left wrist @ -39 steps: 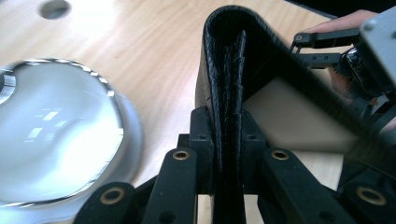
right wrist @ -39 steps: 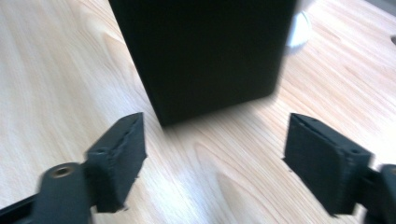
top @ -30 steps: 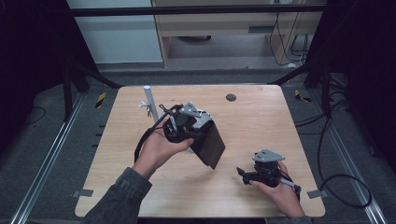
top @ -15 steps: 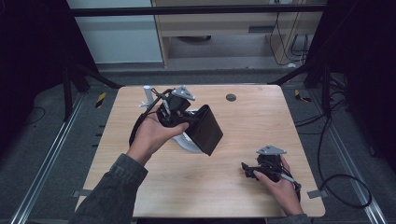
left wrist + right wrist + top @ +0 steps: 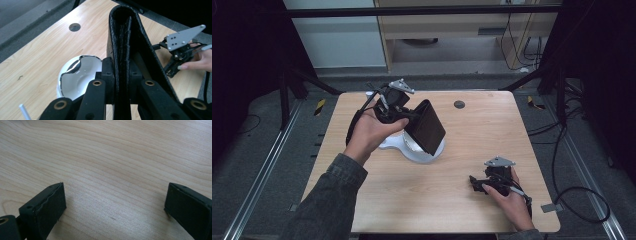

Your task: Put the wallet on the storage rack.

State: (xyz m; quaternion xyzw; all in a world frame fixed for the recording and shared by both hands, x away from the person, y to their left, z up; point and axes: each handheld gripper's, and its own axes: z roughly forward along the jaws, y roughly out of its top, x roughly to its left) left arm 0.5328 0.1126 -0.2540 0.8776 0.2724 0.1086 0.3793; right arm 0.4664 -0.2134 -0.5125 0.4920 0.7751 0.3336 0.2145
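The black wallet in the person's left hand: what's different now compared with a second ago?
The left gripper, shut on the black wallet, has carried it up and toward the table's far side, over the white dish. The right gripper has just been opening its jaws with nothing between them, and it shifted slightly toward the table's right edge. The dish and the wooden table stayed as they were.

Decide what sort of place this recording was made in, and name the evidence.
Probably a lab recording station: a bare wooden table framed by dark metal rails, loose cables on grey floor, and camera-carrying grippers.
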